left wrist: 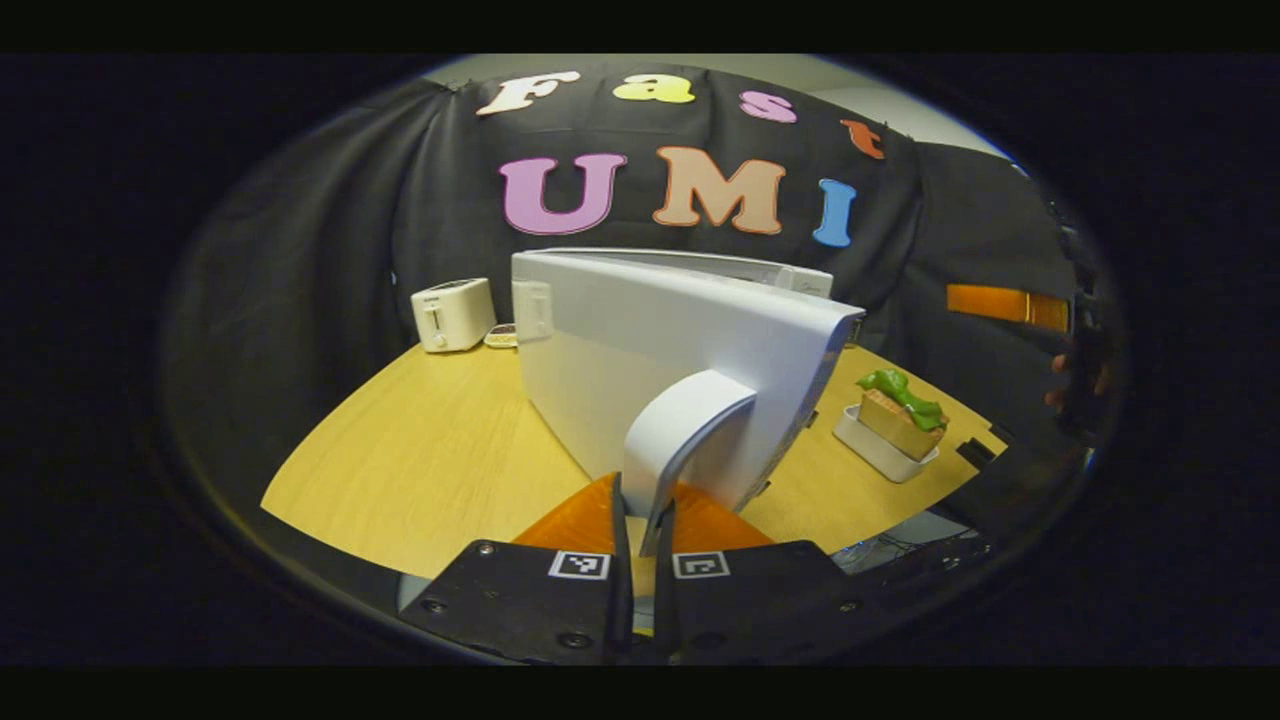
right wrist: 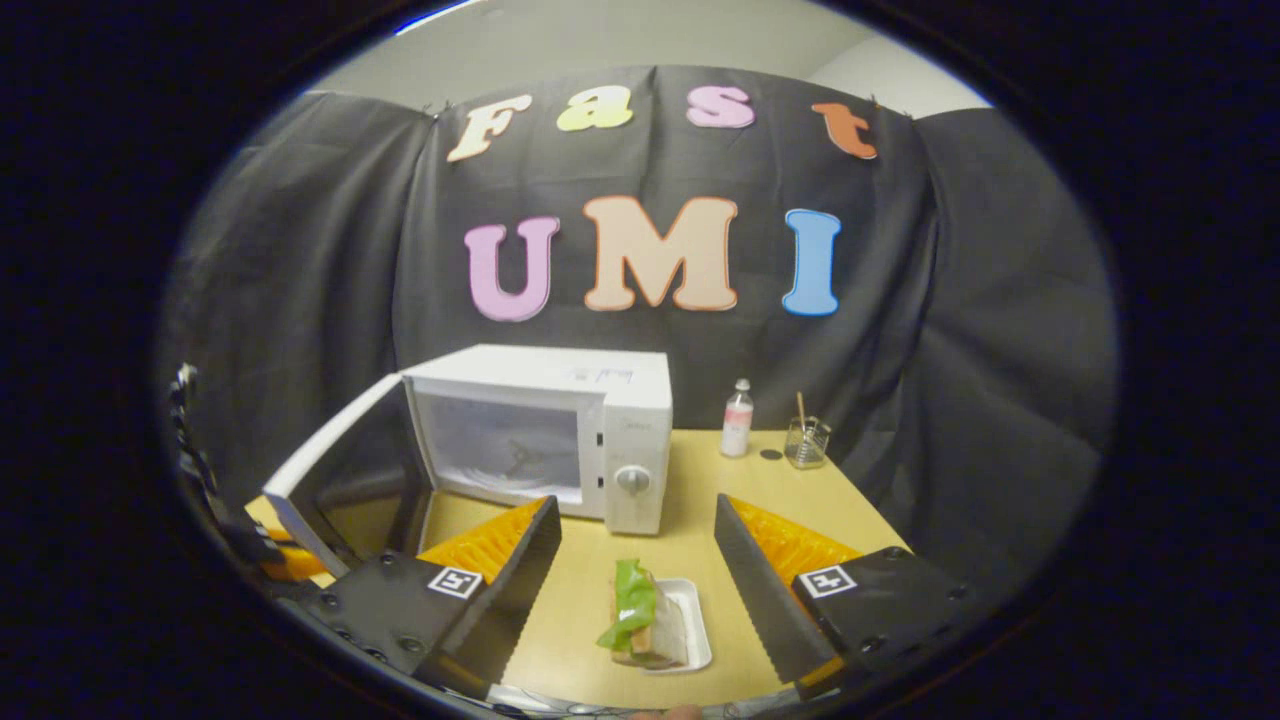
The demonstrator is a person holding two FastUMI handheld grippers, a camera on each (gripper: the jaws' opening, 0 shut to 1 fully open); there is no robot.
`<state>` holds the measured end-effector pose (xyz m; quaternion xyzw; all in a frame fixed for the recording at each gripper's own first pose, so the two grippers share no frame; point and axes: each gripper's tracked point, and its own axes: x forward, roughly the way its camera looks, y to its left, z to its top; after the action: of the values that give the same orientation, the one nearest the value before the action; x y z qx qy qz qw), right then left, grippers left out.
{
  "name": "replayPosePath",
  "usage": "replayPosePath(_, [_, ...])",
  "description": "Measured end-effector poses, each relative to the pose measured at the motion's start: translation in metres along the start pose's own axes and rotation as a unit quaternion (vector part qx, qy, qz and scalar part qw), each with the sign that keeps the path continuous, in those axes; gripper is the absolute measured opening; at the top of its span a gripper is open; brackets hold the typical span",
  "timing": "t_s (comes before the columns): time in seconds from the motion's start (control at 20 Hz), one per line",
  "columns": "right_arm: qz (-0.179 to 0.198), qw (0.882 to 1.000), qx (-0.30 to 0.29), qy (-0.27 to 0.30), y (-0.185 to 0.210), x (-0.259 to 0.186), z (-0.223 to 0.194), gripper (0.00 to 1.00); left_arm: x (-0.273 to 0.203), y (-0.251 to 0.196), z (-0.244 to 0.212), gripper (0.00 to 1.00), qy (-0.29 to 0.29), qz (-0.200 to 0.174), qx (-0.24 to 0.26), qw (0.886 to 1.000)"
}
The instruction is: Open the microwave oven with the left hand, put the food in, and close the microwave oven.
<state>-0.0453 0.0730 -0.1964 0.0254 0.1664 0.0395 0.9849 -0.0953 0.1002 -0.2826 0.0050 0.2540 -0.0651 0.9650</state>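
Left gripper (left wrist: 641, 520): fingers clenched on the curved white door handle (left wrist: 683, 425).
Door (right wrist: 335, 470): white microwave oven's (right wrist: 560, 425) door swung wide open at its left.
Food (right wrist: 640, 612): sandwich with green leaf in a white tray, on the wooden table (right wrist: 690, 510), before the oven.
Right gripper (right wrist: 632, 560): fingers spread wide, released, above the sandwich.

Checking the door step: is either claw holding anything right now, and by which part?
The left claw is shut on the microwave door's handle, at its lower end. The right claw is open, holding nothing, above the sandwich.
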Motion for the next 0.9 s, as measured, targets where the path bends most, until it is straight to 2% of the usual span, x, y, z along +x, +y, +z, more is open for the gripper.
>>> replayPosePath(0.25, [0.008,0.999,-0.036,0.039,0.013,0.008,-0.058,0.99,-0.013,0.043,-0.004,0.09,0.006,0.053,-0.024,0.998])
replayPosePath(0.5, [-0.007,0.992,-0.076,0.101,0.000,0.013,-0.125,0.99,-0.016,0.060,-0.007,0.08,0.008,0.049,-0.052,0.997])
replayPosePath(0.6, [0.005,0.988,-0.078,0.131,-0.001,0.012,-0.153,0.99,-0.015,0.062,-0.008,0.10,0.011,0.044,-0.048,0.998])
replayPosePath(0.65, [0.002,0.987,-0.077,0.144,-0.005,0.012,-0.164,0.94,-0.016,0.065,-0.011,0.13,0.018,0.045,-0.052,0.998])
replayPosePath(0.7, [-0.004,0.986,-0.074,0.147,-0.011,0.013,-0.169,0.94,-0.015,0.066,-0.012,0.18,0.021,0.045,-0.056,0.997])
replayPosePath(0.75, [-0.010,0.985,-0.075,0.152,-0.014,0.013,-0.173,0.93,-0.016,0.068,-0.012,0.27,0.019,0.047,-0.061,0.997])
replayPosePath(0.8, [-0.012,0.985,-0.076,0.154,-0.017,0.013,-0.174,0.94,-0.018,0.069,-0.011,0.37,0.019,0.048,-0.065,0.997])
replayPosePath(0.9, [-0.013,0.984,-0.081,0.156,-0.020,0.015,-0.174,0.94,-0.017,0.074,-0.014,0.65,0.021,0.057,-0.072,0.996])
